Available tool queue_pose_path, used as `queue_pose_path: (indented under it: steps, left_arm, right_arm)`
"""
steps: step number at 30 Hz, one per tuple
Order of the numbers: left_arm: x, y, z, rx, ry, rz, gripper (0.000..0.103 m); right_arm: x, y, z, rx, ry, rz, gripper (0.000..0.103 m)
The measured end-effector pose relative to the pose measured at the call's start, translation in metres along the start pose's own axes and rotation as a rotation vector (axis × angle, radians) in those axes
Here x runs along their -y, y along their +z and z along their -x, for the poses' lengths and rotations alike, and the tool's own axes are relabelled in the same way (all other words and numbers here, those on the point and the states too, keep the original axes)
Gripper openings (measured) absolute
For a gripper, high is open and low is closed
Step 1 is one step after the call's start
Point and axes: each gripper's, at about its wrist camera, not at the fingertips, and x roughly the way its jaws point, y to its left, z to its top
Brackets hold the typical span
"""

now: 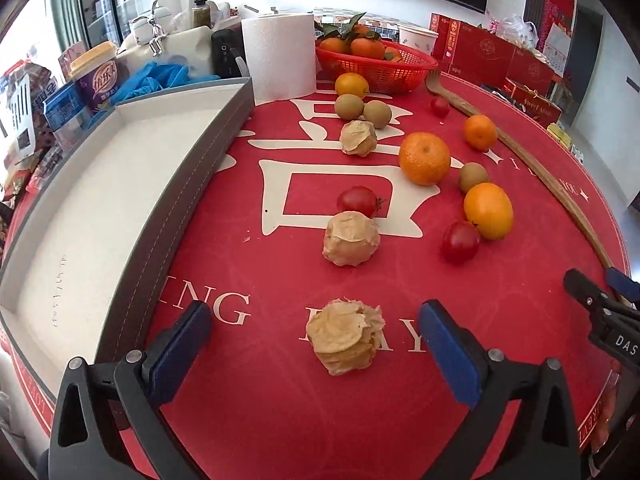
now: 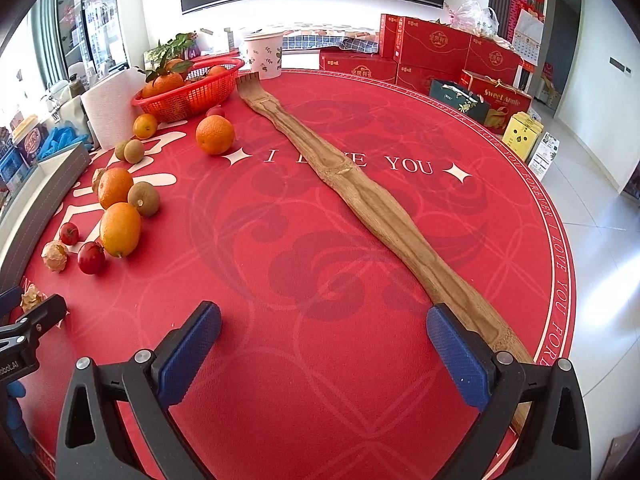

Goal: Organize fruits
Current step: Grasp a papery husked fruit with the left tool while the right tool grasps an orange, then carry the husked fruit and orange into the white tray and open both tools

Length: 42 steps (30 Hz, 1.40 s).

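- Firstly, left wrist view: the left gripper (image 1: 316,336) is spread wide, both blue pads clear of any object.
- A husked fruit (image 1: 344,336) lies on the red tablecloth (image 1: 280,420) between the two fingers, touching neither pad.
- A second husked fruit (image 1: 351,239) lies farther away, with a cherry tomato (image 1: 358,201) just beyond it, the two touching or nearly so.
- A third husked fruit (image 1: 358,138) lies farther still, just in front of two kiwis (image 1: 363,109) and a small orange (image 1: 351,85).
- To the right sit a large orange (image 1: 424,158), a smaller orange (image 1: 480,132), a kiwi (image 1: 473,177), an oval orange fruit (image 1: 488,210) and a second cherry tomato (image 1: 461,241); the last two touch.
- A grey-walled tray (image 1: 172,184) with a white floor occupies the left side, holding nothing.
- A red basket (image 1: 384,70) of oranges and a paper towel roll (image 1: 279,56) stand at the far edge.
- The tips of the right gripper (image 1: 600,292) enter at the right edge.
- Right wrist view: the right gripper (image 2: 324,344) is also spread wide, holding nothing, above bare cloth.
- A long wooden back scratcher (image 2: 360,188) runs from the far basket to beneath the right-hand finger; contact cannot be determined.
- The fruit cluster lies at the left, well apart from this gripper.
- Red gift boxes (image 2: 432,52) stand beyond the table's far edge.
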Motion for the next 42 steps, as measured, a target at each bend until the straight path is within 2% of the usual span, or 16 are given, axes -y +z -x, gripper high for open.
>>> queue_pose_path:
  steps: [3,6,9,11,12,14,15,16,18,19,25,33,38,42]
  left_arm:
    - [0.0,-0.002,0.002,0.016,-0.003,-0.004,0.102]
    - [0.002,-0.003,0.003,0.024,-0.015,-0.019,0.097]
    - [0.004,-0.003,0.006,0.027,-0.031,-0.041,0.088]
    - [0.004,-0.001,0.009,0.038,-0.037,-0.048,0.065]
    - [0.003,0.0,0.009,0.043,-0.038,-0.048,0.059]
    - [0.0,0.002,0.009,0.054,-0.037,-0.044,0.025]
    - [-0.003,0.002,0.009,0.057,-0.034,-0.038,0.022]
    - [-0.006,0.003,0.009,0.057,-0.047,-0.028,0.022]
    - [-0.01,0.002,0.01,0.06,-0.066,-0.016,0.021]
    - [-0.011,0.002,0.011,0.064,-0.065,-0.014,0.021]
    - [-0.019,0.008,0.024,0.123,-0.082,0.011,0.021]
    - [-0.041,0.05,0.029,0.215,-0.084,0.049,0.021]
    - [-0.076,0.058,0.024,0.238,-0.062,0.133,0.021]
    - [-0.107,0.058,0.024,0.251,-0.018,0.191,0.021]
  right_arm:
    - [-0.008,0.003,0.0,-0.023,0.02,0.013,0.103]
    - [-0.036,0.005,-0.004,-0.039,0.089,0.117,0.103]
    - [-0.064,0.018,-0.014,-0.043,0.141,0.187,0.103]
    - [-0.073,0.023,-0.02,-0.045,0.149,0.196,0.103]
    - [-0.078,0.028,-0.024,-0.051,0.154,0.2,0.103]
    - [-0.085,0.035,-0.028,-0.055,0.191,0.198,0.1]
    - [-0.088,0.038,-0.028,-0.049,0.2,0.198,0.088]
    - [-0.093,0.041,-0.027,-0.04,0.203,0.21,0.079]
    - [-0.099,0.042,-0.024,-0.016,0.205,0.225,0.037]
    - [-0.099,0.042,-0.025,-0.009,0.201,0.222,0.035]
    - [-0.077,0.043,-0.025,-0.011,0.299,0.111,0.035]
    - [-0.069,0.045,-0.01,0.002,0.306,0.063,0.035]
    - [-0.087,0.053,0.0,0.003,0.286,0.1,0.035]
    - [-0.119,0.064,0.006,0.018,0.302,0.144,0.035]
